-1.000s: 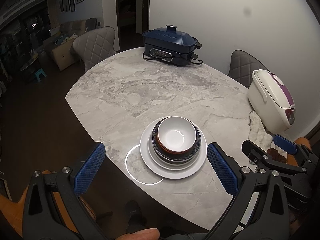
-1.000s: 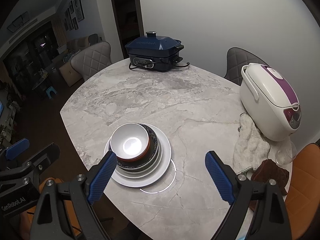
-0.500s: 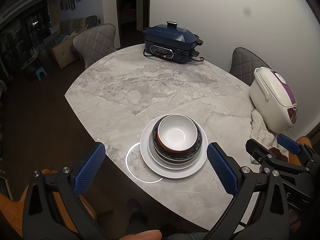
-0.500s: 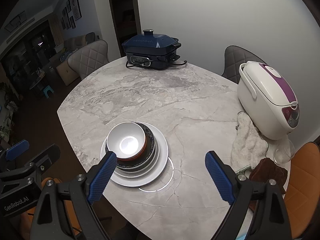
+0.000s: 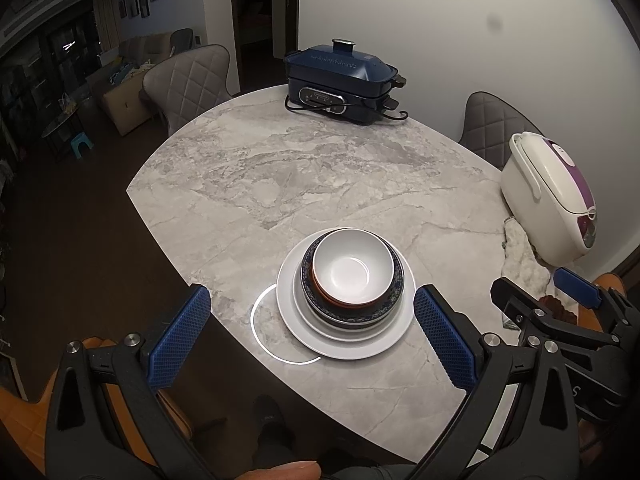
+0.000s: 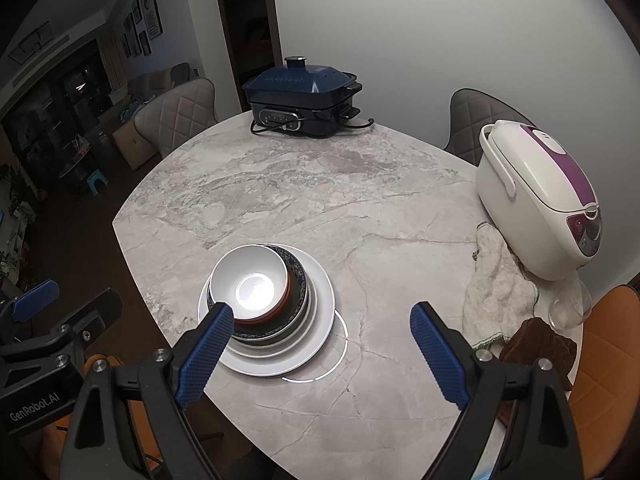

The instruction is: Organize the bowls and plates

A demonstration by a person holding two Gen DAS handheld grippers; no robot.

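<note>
Two sets of fingers, both spread wide w/ nothing between: left gripper (image 5: 310,338), right gripper (image 6: 320,354). White-lined, rust-rimmed bowl (image 5: 352,270) sits nested in dark blue patterned bowl (image 5: 352,312) on wide white plate (image 5: 344,346), near front edge of grey marble worktop (image 5: 320,184). Stack looks done, prob. a smaller plate between; stay clear, no nudging.

Dim indoor light falls from overhead onto the marble table (image 5: 320,184), leaving the room beyond at the left nearly black. A bright ring of glare sits on the tabletop, and another inside the white bowl (image 6: 254,290) (right wrist view). Fisheye curvature bends the edges; the corners vignette to black.
</note>
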